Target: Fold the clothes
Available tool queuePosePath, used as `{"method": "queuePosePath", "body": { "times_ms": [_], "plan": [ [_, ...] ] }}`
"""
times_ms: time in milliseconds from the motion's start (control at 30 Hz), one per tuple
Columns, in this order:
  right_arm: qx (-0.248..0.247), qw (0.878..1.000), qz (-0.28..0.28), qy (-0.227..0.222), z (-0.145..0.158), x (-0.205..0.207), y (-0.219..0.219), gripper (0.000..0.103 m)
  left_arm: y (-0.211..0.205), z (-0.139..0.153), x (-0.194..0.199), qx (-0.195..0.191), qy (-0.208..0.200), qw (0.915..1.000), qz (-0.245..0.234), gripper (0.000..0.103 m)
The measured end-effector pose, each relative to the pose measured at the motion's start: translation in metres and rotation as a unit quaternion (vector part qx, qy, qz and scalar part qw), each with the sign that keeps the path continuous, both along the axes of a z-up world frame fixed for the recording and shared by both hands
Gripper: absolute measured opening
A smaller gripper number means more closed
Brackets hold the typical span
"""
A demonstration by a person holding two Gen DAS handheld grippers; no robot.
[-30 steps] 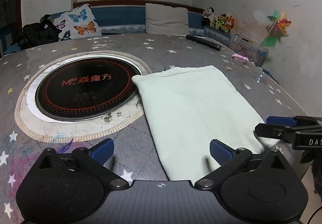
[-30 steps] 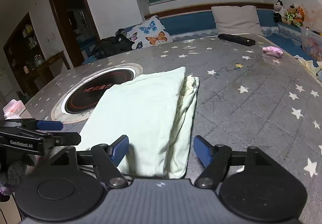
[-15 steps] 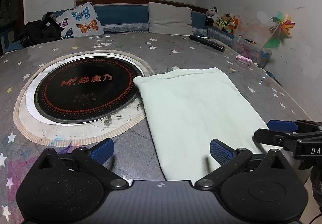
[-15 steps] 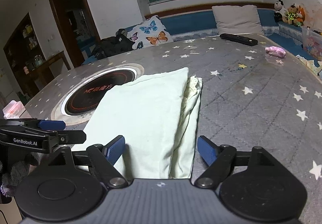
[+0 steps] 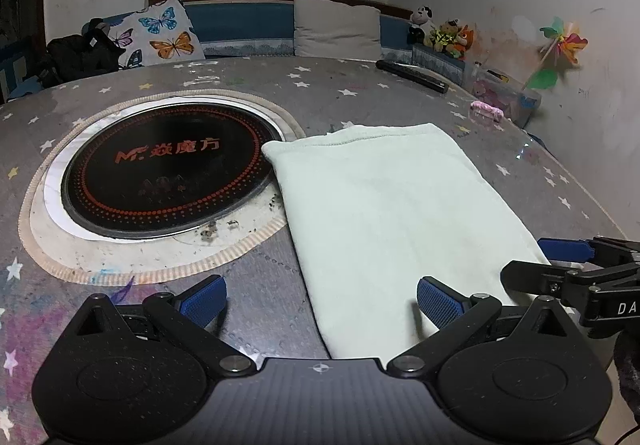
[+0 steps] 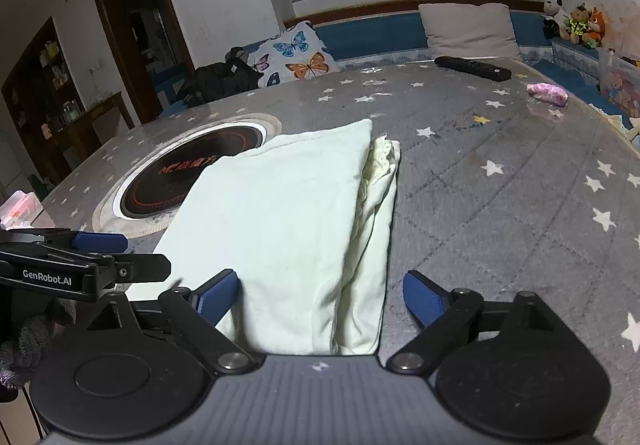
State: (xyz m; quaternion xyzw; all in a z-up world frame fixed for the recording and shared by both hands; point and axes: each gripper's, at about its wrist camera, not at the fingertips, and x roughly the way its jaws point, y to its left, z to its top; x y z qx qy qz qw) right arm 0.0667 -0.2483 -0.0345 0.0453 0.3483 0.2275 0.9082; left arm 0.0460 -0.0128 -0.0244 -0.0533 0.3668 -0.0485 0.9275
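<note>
The folded pale green garment [image 5: 392,213] is lying flat on the star-patterned table [image 6: 500,205], its far corner just beside the round black cooktop [image 5: 160,169] set into the table. The left gripper [image 5: 320,303] is hovering over the garment's near left edge with its jaws spread wide, gripping nothing. The right gripper [image 6: 320,297] is poised at the near right edge, where the folded layers are showing; its jaws are opening, the cloth lying between them with the blue pads [image 6: 420,297] standing clear of it.

Left gripper [image 5: 322,303] wide; right gripper [image 6: 320,297] fingers opening.
</note>
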Motion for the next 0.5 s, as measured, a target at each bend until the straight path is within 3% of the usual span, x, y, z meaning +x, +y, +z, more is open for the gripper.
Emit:
{"method": "queuePosePath", "body": {
  "times_ms": [300,500],
  "plan": [
    [-0.006,1.000,0.006,-0.001,-0.0022,-0.0004,0.0062,0.102,0.0003,-0.0045,0.0025,-0.004,0.007,1.0000,-0.003,0.103],
    [-0.012,1.000,0.003,-0.002,-0.0036,0.0019,0.0099,0.103,0.0008,-0.0052,0.0024,-0.005,0.008,0.9999,-0.004,0.103]
  ]
}}
